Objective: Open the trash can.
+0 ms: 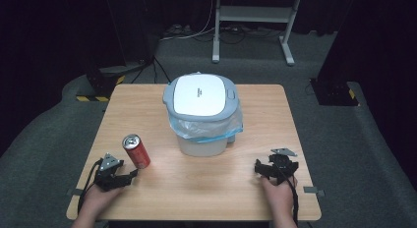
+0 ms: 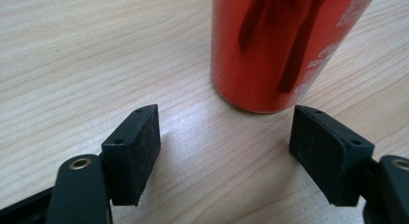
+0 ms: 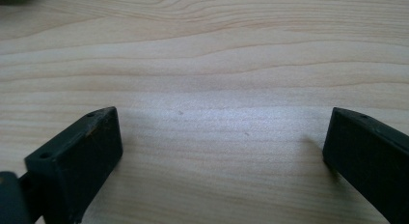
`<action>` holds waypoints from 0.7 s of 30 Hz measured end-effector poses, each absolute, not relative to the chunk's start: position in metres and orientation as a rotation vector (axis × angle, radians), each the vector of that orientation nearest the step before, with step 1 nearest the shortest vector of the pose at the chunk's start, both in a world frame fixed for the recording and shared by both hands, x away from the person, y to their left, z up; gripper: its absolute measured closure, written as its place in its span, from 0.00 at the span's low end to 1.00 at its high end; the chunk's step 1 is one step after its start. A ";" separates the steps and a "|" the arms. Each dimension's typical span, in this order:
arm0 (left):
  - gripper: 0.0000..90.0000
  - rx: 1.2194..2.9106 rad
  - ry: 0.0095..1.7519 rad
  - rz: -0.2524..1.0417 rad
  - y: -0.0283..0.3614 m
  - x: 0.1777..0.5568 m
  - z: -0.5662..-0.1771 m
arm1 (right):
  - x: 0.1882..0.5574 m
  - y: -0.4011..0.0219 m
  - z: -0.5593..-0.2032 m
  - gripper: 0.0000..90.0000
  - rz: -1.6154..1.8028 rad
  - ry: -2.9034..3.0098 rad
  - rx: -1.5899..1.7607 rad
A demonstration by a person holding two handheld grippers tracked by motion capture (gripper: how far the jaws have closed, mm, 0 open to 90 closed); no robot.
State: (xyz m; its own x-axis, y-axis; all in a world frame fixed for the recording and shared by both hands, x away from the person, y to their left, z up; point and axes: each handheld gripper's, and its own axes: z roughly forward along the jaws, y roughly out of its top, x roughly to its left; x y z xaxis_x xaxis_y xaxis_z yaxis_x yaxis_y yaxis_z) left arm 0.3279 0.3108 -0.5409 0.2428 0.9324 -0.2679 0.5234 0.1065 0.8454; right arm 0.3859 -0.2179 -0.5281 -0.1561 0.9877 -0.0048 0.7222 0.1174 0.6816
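Observation:
A red drink can (image 1: 136, 151) stands upright on the wooden table (image 1: 147, 105), left of centre. My left gripper (image 1: 129, 175) rests at the table's front left, just below the can, and is open. In the left gripper view the can (image 2: 284, 45) stands just beyond the two black jaws, nearer the right-hand one, with nothing between them. My right gripper (image 1: 262, 169) lies at the front right, open, over bare wood (image 3: 217, 89). A white bin (image 1: 201, 115) with a grey-rimmed lid and a clear liner bag stands at the table's middle.
The bin's lid (image 1: 200, 94) is closed and the plastic liner (image 1: 206, 127) bulges out under it. Beyond the table are a white metal stand (image 1: 253, 21), cables on the grey floor, and dark equipment bases at left (image 1: 98, 85) and right (image 1: 334, 90).

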 end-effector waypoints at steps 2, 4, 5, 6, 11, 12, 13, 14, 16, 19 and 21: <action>0.32 1.560 1.410 0.524 0.310 0.323 -0.539 | 0.383 -0.219 -0.528 0.04 0.765 1.956 1.626; 0.44 1.575 1.393 0.498 0.310 0.318 -0.537 | 0.378 -0.219 -0.526 0.17 0.792 1.967 1.594; 0.49 1.580 1.376 0.482 0.309 0.315 -0.535 | 0.375 -0.220 -0.526 0.21 0.803 1.971 1.567; 0.53 1.589 1.353 0.472 0.307 0.312 -0.534 | 0.373 -0.221 -0.525 0.25 0.816 1.971 1.560; 0.65 1.568 1.276 0.496 0.294 0.303 -0.521 | 0.364 -0.219 -0.520 0.42 0.906 1.975 1.517; 0.67 1.553 1.267 0.482 0.290 0.302 -0.520 | 0.364 -0.218 -0.519 0.43 0.923 1.975 1.512; 0.69 1.551 1.256 0.475 0.287 0.301 -0.519 | 0.364 -0.215 -0.518 0.46 0.935 1.982 1.507; 0.71 1.543 1.250 0.470 0.282 0.300 -0.518 | 0.364 -0.212 -0.518 0.48 0.947 1.989 1.501; 0.77 1.539 1.231 0.469 0.272 0.298 -0.518 | 0.365 -0.206 -0.518 0.53 0.958 2.011 1.470; 0.83 1.546 1.198 0.475 0.260 0.296 -0.516 | 0.366 -0.196 -0.520 0.60 0.957 2.055 1.427; 0.85 1.539 1.186 0.484 0.255 0.296 -0.516 | 0.365 -0.190 -0.521 0.64 0.956 2.081 1.413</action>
State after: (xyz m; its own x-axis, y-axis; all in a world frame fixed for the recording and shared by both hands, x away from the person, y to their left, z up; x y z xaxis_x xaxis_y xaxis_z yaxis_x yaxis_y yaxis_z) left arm 0.2964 0.2545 -0.5159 0.4196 0.8652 -0.2745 0.4259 0.0794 0.9013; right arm 0.3651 -0.1905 -0.5207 -0.3764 0.9263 0.0182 0.6172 0.2360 0.7506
